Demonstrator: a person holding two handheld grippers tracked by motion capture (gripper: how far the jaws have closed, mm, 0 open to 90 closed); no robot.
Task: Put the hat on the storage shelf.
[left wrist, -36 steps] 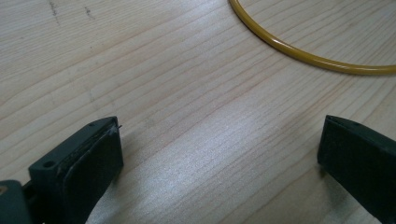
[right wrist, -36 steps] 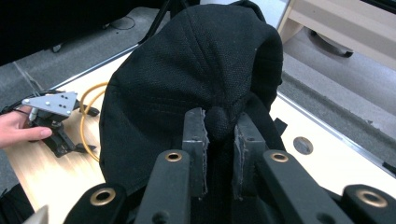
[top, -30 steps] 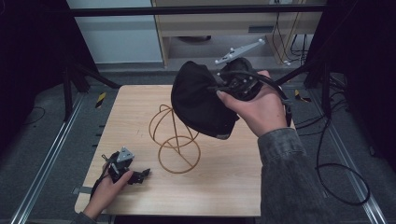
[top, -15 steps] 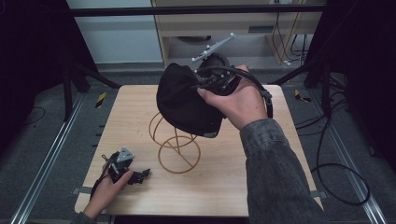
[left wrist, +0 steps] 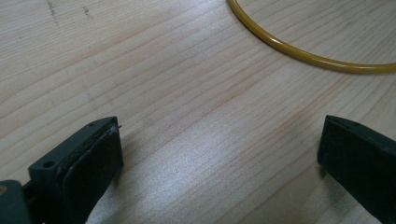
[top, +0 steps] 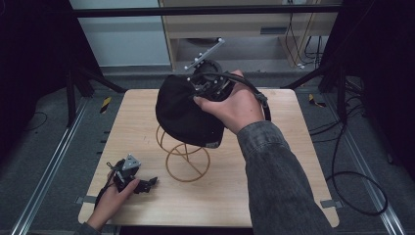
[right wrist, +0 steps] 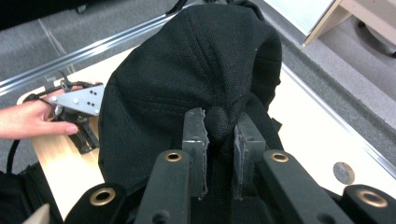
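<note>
A black cap (top: 185, 116) hangs in the air over a yellow wire stand (top: 187, 165) that sits mid-table. My right gripper (top: 196, 94) is shut on a fold of the cap's fabric; in the right gripper view the cap (right wrist: 187, 70) bulges up past the pinching pads (right wrist: 220, 130). The stand's upper loops are hidden behind the cap. My left gripper (top: 147, 184) rests on the table at the front left, held by a hand. Its jaws stand open (left wrist: 219, 149) over bare wood, with part of the stand's base ring (left wrist: 299, 53) just ahead.
The wooden table (top: 274, 196) has free surface to the right of the stand and along the front. Metal floor rails (top: 44, 171) flank it. A shelf unit (top: 235, 29) stands beyond the far edge, and cables (top: 352, 186) lie on the floor at right.
The right hand has carried the cap leftward and slightly down, so it now hangs over the wire stand. The left hand and gripper stayed put.
</note>
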